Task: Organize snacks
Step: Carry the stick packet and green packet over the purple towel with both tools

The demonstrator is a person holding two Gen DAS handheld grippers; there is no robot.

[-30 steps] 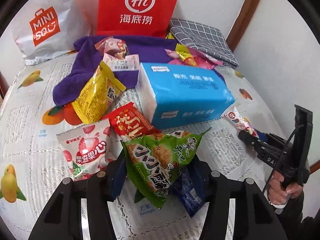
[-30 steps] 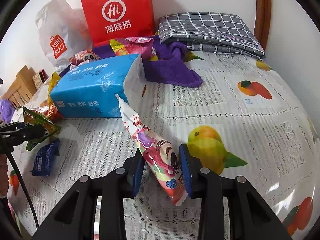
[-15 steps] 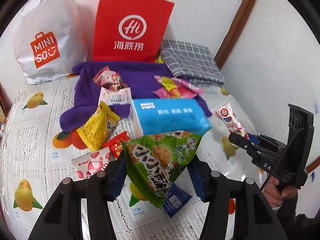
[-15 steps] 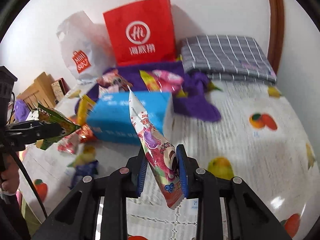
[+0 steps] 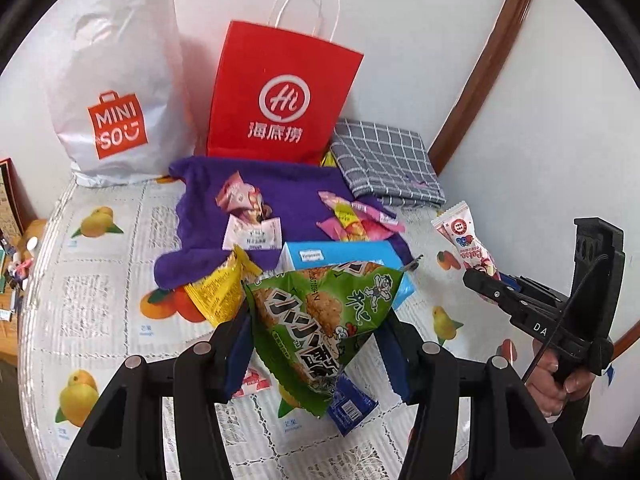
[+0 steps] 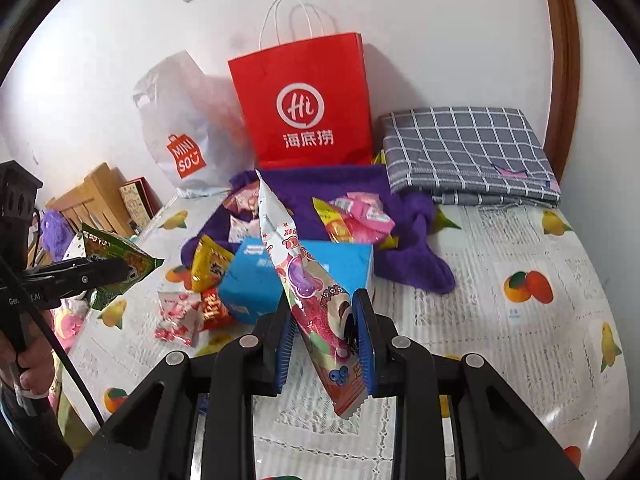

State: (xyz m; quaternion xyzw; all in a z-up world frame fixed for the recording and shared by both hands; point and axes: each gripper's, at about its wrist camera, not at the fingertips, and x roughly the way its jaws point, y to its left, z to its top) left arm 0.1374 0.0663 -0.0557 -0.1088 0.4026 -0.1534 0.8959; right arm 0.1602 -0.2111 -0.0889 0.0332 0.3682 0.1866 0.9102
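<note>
My left gripper (image 5: 316, 332) is shut on a green snack bag (image 5: 320, 316) and holds it above the table; the same green snack bag (image 6: 116, 260) shows at the left of the right wrist view. My right gripper (image 6: 324, 320) is shut on a long white and pink candy packet (image 6: 304, 284), lifted upright. That candy packet (image 5: 464, 240) also appears at the right of the left wrist view. Below lie a yellow packet (image 5: 218, 292), a blue wrapper (image 5: 352, 404), a strawberry packet (image 6: 178, 312) and pink packets (image 6: 360, 224).
A blue tissue pack (image 6: 260, 280) sits mid-table on the fruit-print cloth (image 6: 500, 320). Behind it lie a purple towel (image 5: 288, 196) and a folded grey checked cloth (image 6: 464, 152). A red paper bag (image 5: 280, 96) and a white plastic bag (image 5: 116, 88) stand against the wall.
Both grippers have risen from the table with their packets. The green bag and the candy packet now hang clear of the cloth, and the table items look smaller and lower.
</note>
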